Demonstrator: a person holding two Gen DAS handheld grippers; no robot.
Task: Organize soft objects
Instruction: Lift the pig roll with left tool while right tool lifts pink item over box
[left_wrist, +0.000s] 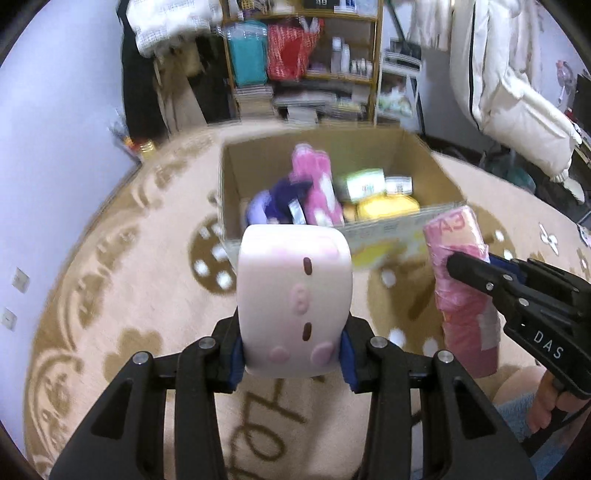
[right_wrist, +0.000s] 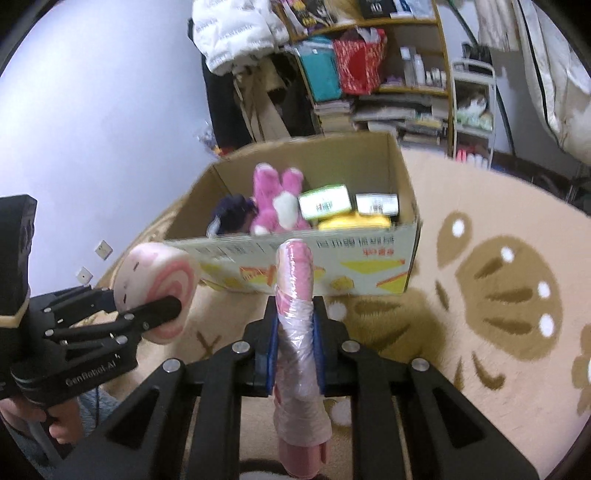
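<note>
So, left wrist view: my left gripper (left_wrist: 291, 360) is clamped on a white roll-cake plush (left_wrist: 293, 295) with a small face, blue pads pressed into both its sides, held up short of the cardboard box (left_wrist: 236, 184). The box sits on a beige patterned rug (left_wrist: 122, 288), open at the top. Inside it are a pink bunny plush (left_wrist: 319, 192), a purple plush (left_wrist: 280, 199), a yellow soft item (left_wrist: 388, 206) and two green-and-white packs (left_wrist: 364, 184). To the right of the box's near wall, my right gripper (left_wrist: 452, 264) pinches a pink wrapped bundle (left_wrist: 461, 291), held roughly upright.

Right wrist view: my right gripper (right_wrist: 295, 350) is closed tight on the pink wrapped bundle (right_wrist: 297, 295), which stands between the jaws with its top end overlapping the box's (right_wrist: 369, 258) printed near wall. Left of the box front, my left gripper (right_wrist: 173, 306) grips the roll-cake plush (right_wrist: 157, 288), pink swirl end facing this camera. Bunny plush (right_wrist: 277, 203), yellow item (right_wrist: 354, 221) and packs (right_wrist: 325, 201) lie inside the box. A cluttered shelf (right_wrist: 406, 88) stands behind the box.
</note>
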